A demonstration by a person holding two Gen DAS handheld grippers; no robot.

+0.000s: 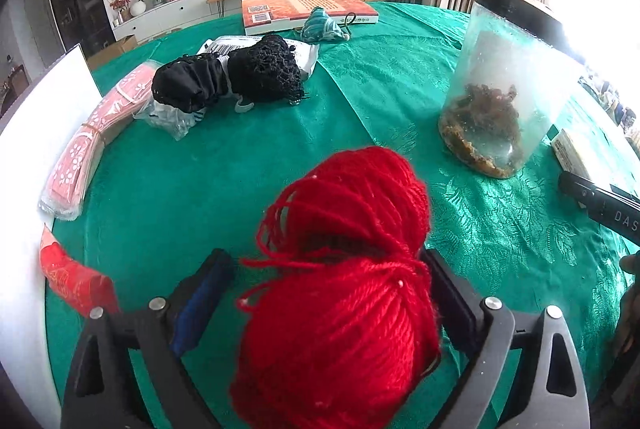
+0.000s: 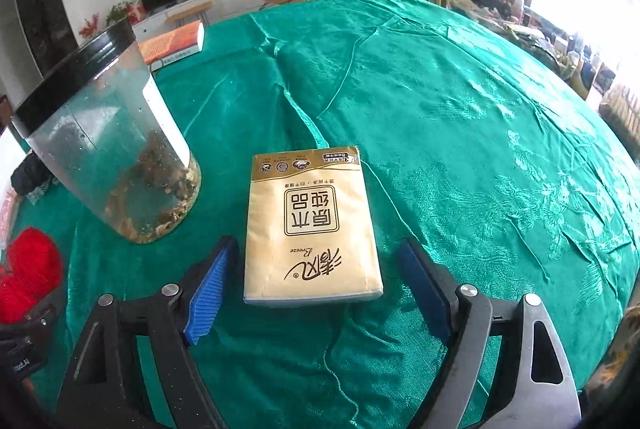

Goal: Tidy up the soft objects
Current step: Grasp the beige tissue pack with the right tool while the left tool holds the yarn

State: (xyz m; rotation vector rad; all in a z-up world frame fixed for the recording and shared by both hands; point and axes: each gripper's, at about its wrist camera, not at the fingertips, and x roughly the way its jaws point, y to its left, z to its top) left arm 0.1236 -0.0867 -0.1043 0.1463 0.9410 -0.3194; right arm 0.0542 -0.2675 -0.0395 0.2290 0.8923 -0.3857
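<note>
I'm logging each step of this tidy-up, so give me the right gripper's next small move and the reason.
Probably close the right gripper on the tissue pack. Its jaws stand open with a blue pad on either side of the pack's near end, not yet touching, and the pack lies flat on the green tablecloth.

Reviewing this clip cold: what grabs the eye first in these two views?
The bright red yarn fills the foreground of the left wrist view, lying between the open left gripper's fingers on the green tablecloth. In the right wrist view, a yellow tissue pack lies flat just ahead of the open right gripper, with a clear black-lidded jar standing to its left.
</note>
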